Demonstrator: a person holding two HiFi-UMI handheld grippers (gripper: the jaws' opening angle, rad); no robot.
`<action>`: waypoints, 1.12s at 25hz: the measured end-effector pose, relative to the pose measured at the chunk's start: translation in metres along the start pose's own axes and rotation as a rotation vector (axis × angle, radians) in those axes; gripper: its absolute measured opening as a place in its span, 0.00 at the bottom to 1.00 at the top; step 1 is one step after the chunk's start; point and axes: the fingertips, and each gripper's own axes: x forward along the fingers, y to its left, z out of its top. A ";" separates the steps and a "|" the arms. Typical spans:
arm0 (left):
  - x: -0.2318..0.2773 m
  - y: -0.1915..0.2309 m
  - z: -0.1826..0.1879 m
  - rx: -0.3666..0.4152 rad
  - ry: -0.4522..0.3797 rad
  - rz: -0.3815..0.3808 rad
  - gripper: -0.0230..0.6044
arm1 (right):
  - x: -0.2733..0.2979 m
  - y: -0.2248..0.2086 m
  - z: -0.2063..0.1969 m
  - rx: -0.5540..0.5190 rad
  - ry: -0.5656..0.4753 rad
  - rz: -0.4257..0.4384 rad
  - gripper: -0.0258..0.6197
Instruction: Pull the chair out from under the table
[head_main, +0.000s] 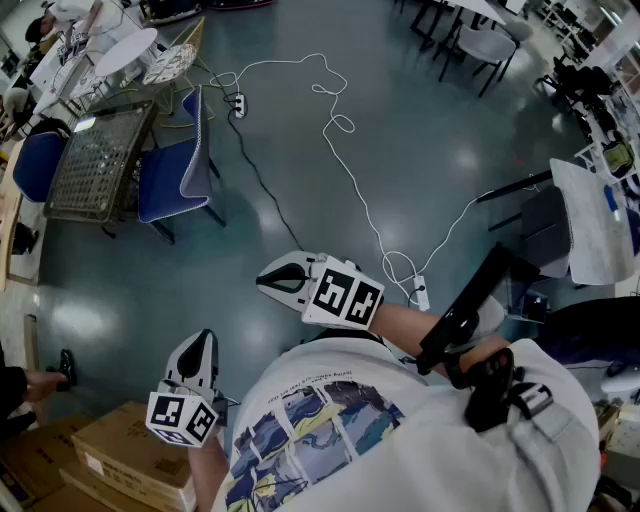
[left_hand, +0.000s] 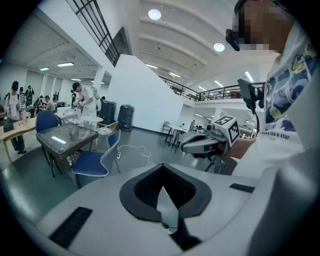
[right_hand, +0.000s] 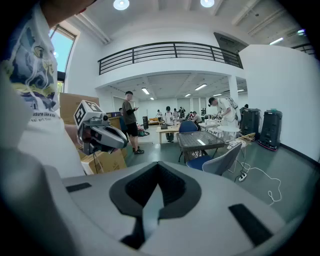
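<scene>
Zero progress yet: chair parked at the table, both grippers empty and well apart from it.

Blue chair (head_main: 175, 172) sits upper left of the head view, seat up against the right edge of the mesh-top table (head_main: 98, 165); how far under can't be told. White cable (head_main: 340, 150) snakes across the open floor between chair and person. Left gripper (head_main: 204, 340), lower left by the cardboard boxes (head_main: 120, 450), has jaws pressed together on nothing; right gripper (head_main: 264, 283), frame center, likewise closed and empty. Neither touches the chair. All left to do, by my read: walk over, open the jaws, grab the backrest, drag it clear.
</scene>
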 end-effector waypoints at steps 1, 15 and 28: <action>0.004 -0.004 0.000 0.001 0.007 -0.001 0.05 | -0.004 -0.002 -0.003 0.011 -0.003 0.003 0.06; 0.110 -0.041 0.042 -0.003 0.012 0.055 0.05 | -0.058 -0.109 -0.036 0.111 -0.064 0.046 0.20; 0.139 0.063 0.085 0.005 -0.029 0.028 0.06 | 0.038 -0.247 -0.034 0.382 -0.053 -0.088 0.28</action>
